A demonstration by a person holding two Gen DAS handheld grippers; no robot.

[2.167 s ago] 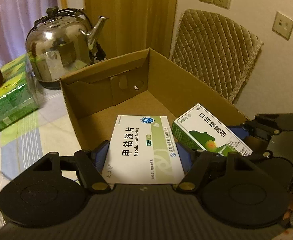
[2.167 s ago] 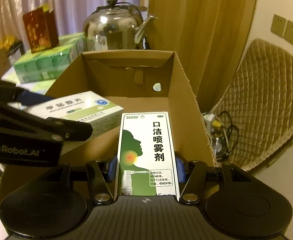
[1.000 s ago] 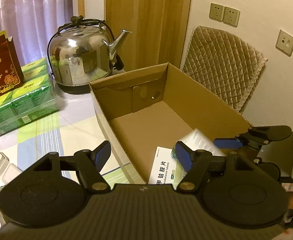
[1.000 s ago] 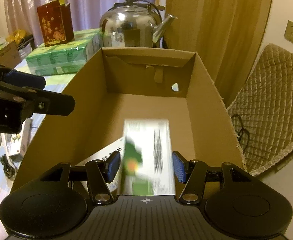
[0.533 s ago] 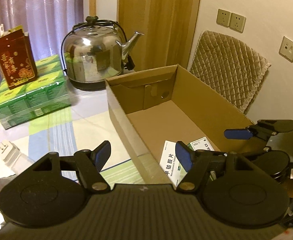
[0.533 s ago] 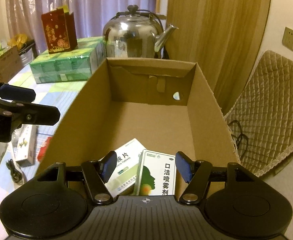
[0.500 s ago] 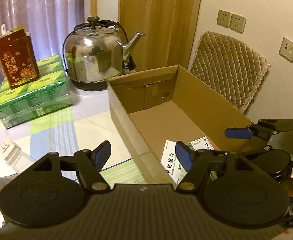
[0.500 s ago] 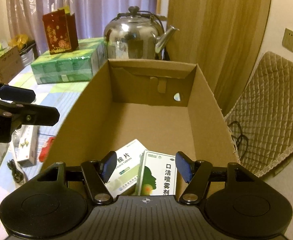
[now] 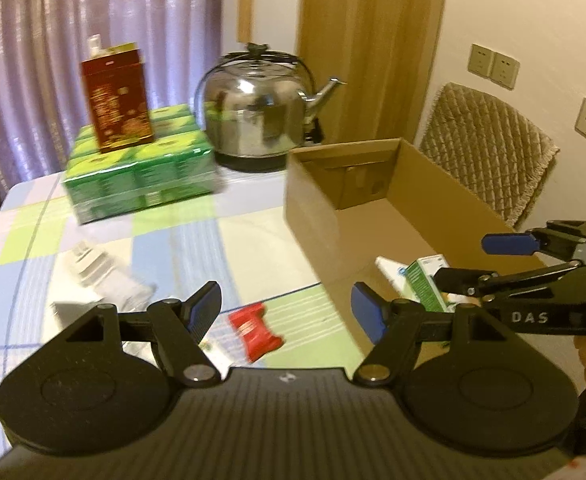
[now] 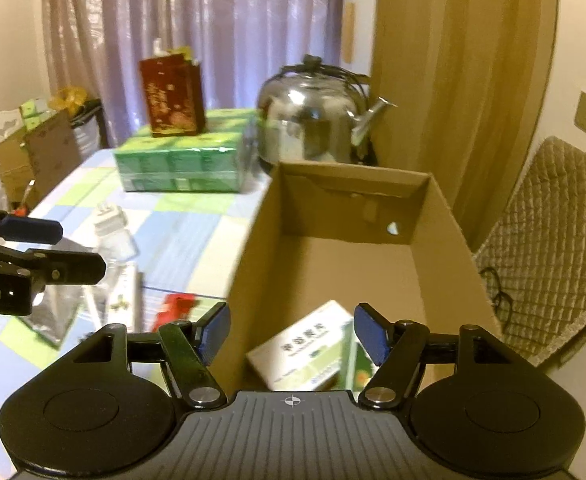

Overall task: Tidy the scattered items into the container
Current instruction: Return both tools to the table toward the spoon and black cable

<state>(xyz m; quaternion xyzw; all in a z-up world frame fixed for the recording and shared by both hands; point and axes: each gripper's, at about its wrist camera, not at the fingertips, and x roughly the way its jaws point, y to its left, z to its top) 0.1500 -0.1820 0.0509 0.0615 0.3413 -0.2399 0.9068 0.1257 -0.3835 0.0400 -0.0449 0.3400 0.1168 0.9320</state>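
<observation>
Two medicine boxes lie in the near end of your cardboard box (image 10: pixel 433 276): a white-and-green tablet box (image 10: pixel 307 350) lying flat at an angle, and a green spray box (image 10: pixel 359 364) just beside it on its right, partly hidden behind your right gripper's finger. In the left wrist view the same pair shows at the carton's near corner, the tablet box (image 9: pixel 389 274) and the spray box (image 9: pixel 425 286) touching.

Your right gripper (image 10: pixel 291 334) hangs over the near end of the carton with its blue-padded fingers spread wide and nothing between them. Your left gripper (image 9: pixel 286 308) is also spread and empty, held above the checked tablecloth (image 9: pixel 173 236) to the left of the carton.

Still out on the cloth, below your left gripper, are a red packet (image 9: pixel 256 330), a clear plastic bottle (image 9: pixel 103 276) lying on its side, and a silver foil pouch (image 10: pixel 53 316); a narrow white box (image 10: pixel 127 300) lies next to the bottle in the right wrist view. All of this is blurred, so finer detail cannot be read.

Farther back stand a steel kettle (image 9: pixel 259 120), a shrink-wrapped pack of green cartons (image 9: pixel 141 168) and a dark red gift bag (image 9: pixel 117 96) on top of that pack. A quilted chair back (image 10: pixel 553 248) stands to the carton's right.
</observation>
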